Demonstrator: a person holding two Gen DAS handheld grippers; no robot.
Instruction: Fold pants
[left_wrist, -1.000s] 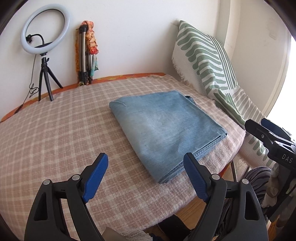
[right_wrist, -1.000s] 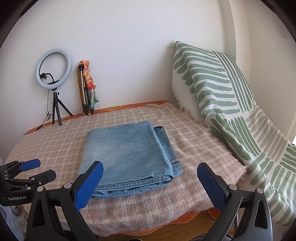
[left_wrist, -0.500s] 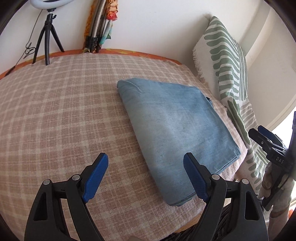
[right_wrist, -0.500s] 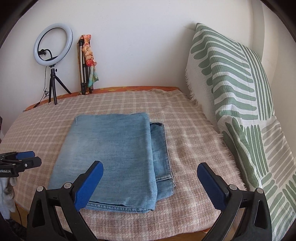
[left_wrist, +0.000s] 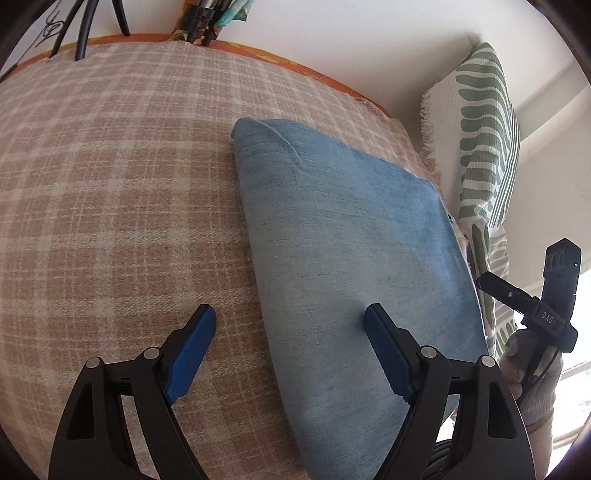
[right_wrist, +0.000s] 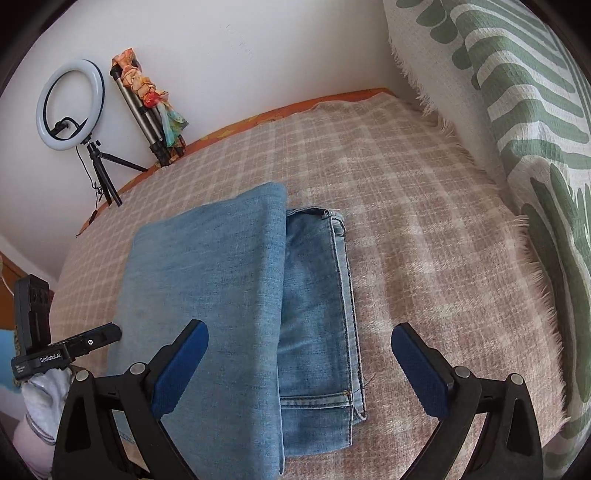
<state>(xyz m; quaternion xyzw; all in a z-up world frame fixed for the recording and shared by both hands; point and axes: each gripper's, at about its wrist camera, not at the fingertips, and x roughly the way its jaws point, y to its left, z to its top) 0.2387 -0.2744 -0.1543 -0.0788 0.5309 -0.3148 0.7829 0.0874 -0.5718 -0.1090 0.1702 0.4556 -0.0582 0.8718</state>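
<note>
Pants (right_wrist: 207, 295), a folded denim stack on the plaid blanket (left_wrist: 110, 184), lie directly ahead of and below both grippers, long axis running away from the fingers: the left gripper (left_wrist: 290, 332), fingers apart and empty, straddles the stack's left folded edge, while the right gripper (right_wrist: 300, 345), fingers likewise spread and empty, straddles its right side, neither clearly nearer. Only the right wrist view shows the lower layer with its stitched hem (right_wrist: 341, 295) protruding beyond the upper fold toward the striped throw (right_wrist: 535, 110); the left wrist view shows a smooth top face.
</note>
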